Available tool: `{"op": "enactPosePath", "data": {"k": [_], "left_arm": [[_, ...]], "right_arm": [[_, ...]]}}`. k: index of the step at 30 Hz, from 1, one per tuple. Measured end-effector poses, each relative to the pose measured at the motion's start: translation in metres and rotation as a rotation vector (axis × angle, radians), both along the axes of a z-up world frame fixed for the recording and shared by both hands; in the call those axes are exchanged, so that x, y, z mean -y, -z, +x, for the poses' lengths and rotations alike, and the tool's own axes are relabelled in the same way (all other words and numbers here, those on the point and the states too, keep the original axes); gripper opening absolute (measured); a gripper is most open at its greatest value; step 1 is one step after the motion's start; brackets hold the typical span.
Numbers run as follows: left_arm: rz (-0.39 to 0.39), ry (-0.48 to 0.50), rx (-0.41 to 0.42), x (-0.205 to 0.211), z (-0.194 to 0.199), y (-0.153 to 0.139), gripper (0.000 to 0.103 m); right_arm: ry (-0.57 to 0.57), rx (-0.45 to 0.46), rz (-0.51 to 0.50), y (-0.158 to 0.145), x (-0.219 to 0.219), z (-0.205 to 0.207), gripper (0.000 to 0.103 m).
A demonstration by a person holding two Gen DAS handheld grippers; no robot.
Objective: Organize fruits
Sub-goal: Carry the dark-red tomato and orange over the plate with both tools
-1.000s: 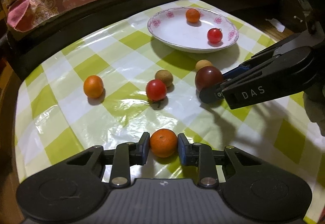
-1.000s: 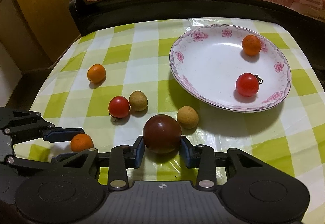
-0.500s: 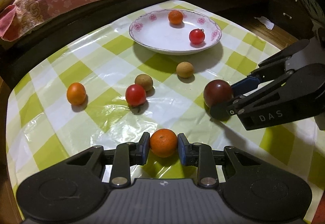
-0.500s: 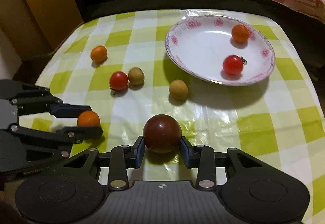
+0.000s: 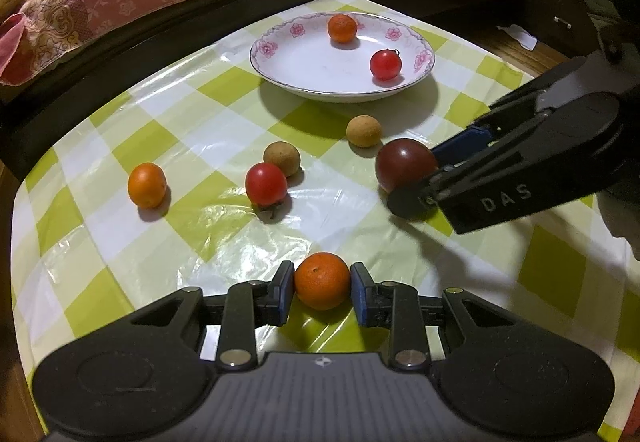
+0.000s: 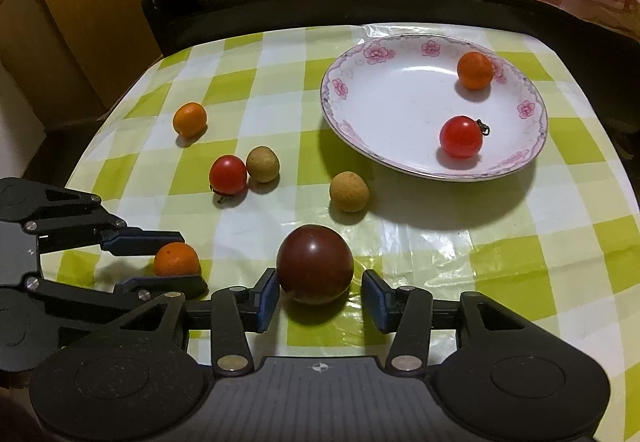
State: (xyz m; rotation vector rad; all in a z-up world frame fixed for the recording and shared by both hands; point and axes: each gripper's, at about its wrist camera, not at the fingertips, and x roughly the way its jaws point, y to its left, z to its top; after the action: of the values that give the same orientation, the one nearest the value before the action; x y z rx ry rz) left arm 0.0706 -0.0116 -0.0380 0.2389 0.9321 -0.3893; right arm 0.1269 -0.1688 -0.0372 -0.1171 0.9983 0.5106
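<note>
On the green-and-white checked counter [image 6: 520, 266]:
- Left gripper [image 5: 322, 288]: jaws clenched on a small round orange citrus fruit [image 5: 322, 280].
- Right gripper [image 6: 319, 296]: jaws just opening, released; a dark maroon round plum [image 6: 315, 264] sits between them.
- White floral-rimmed plate [image 6: 384, 113]: near, beyond the plum.

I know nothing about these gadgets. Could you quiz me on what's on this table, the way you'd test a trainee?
1. How many fruits lie in the plate?
2. True or false: the left hand-held gripper grips a red tomato.
3. Which fruit outside the plate lies nearest it? A tan fruit; B dark round fruit; C far orange.

Key:
1. Two: a plated orange and a plated tomato.
2. False: it grips the held orange.
3. A.
</note>
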Motion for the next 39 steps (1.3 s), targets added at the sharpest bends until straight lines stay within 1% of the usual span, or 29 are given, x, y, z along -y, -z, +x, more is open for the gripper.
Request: {"op": "enactPosePath", "data": {"k": [8, 11, 13, 20, 31, 39], "left_arm": [[0.001, -0.002, -0.004, 0.0, 0.0, 0.0, 0.038], [0.0, -0.003, -0.011, 0.0, 0.001, 0.0, 0.038], [0.002, -0.002, -0.016, -0.001, 0.001, 0.0, 0.037], [0.012, 0.0, -0.014, 0.0, 0.0, -0.001, 0.037], [0.013, 0.008, -0.004, 0.005, 0.004, -0.004, 0.036], [0.013, 0.01, 0.02, 0.012, 0.013, -0.009, 0.037]], "right_arm": [[-0.001, 0.025, 0.011, 0.001, -0.009, 0.011, 0.044], [0.004, 0.027, 0.004, 0.002, -0.008, 0.013, 0.037], [0.01, 0.018, 0.012, 0.002, -0.006, 0.014, 0.036], [-0.016, 0.008, -0.021, 0.002, -0.007, 0.009, 0.037], [-0.003, -0.022, 0.001, 0.001, -0.002, 0.005, 0.036], [0.006, -0.013, 0.001, -0.004, 0.004, 0.003, 0.035]]}}
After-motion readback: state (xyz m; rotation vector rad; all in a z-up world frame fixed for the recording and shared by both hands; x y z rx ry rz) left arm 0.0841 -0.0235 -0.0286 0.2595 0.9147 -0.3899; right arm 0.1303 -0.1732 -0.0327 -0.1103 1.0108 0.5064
